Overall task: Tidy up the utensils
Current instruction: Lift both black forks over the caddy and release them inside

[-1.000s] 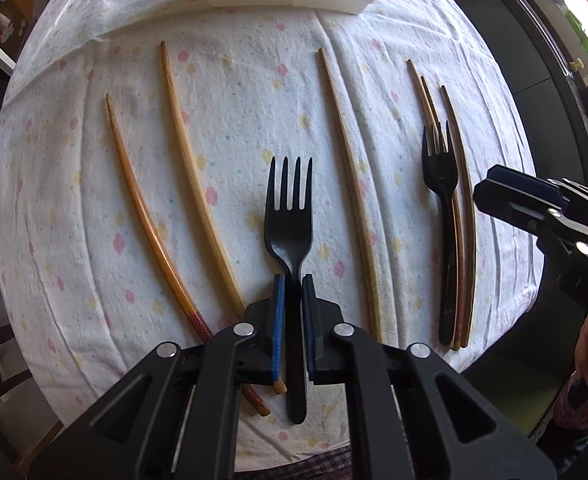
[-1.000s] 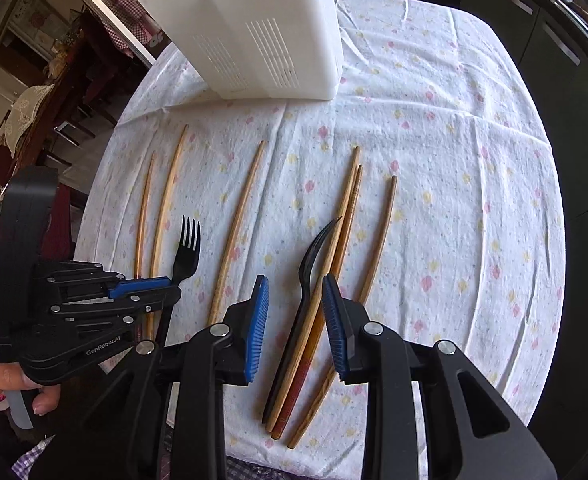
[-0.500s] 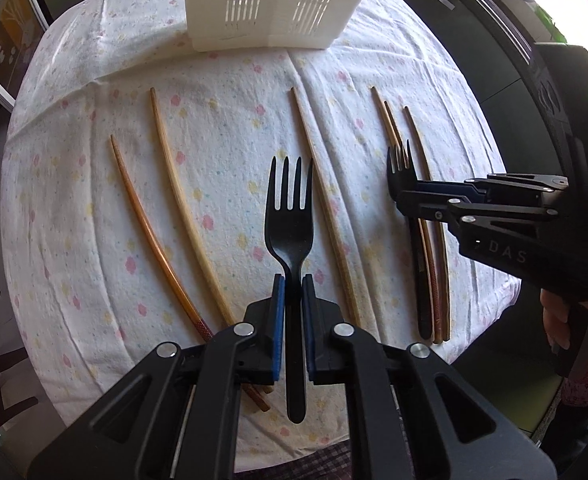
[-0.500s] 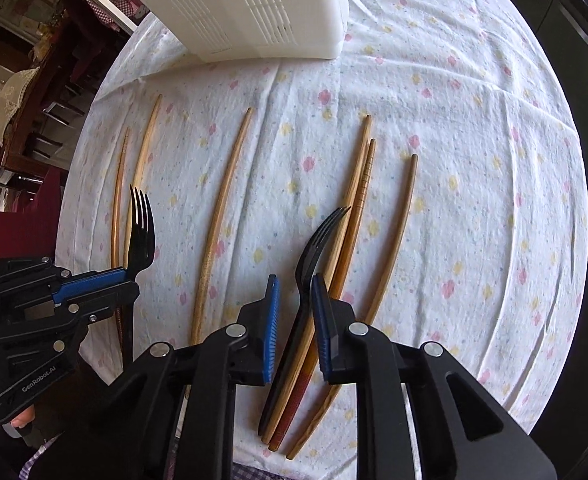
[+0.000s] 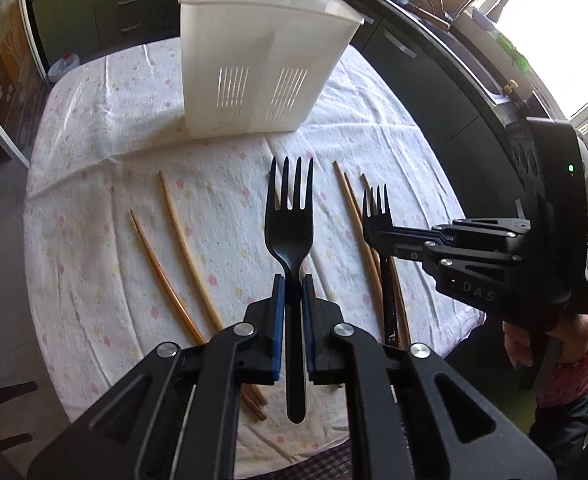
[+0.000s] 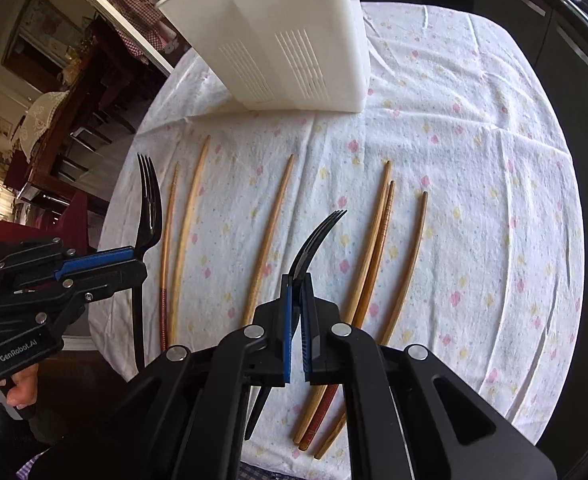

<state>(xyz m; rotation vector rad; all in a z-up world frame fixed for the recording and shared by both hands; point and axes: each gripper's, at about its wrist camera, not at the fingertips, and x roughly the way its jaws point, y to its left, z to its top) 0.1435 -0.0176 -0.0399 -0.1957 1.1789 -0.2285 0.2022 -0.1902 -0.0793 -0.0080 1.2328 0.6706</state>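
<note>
Covered by a flower-dotted white cloth, the counter (image 5: pixel 106 152) carries a white slotted utensil caddy (image 5: pixel 254 60) and six wooden chopsticks (image 6: pixel 268 240). One black plastic fork (image 5: pixel 290 220) is clamped by its neck in the left gripper (image 5: pixel 292 300), raised above the cloth. A second black fork (image 6: pixel 313 240) is pinched edge-on between the closed fingers (image 6: pixel 288 320) of the right gripper (image 6: pixel 297 300), also lifted.

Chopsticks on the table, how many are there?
6, all lying on the tablecloth: two at the left, one in the middle, three grouped on the right. None seem hidden.
</note>
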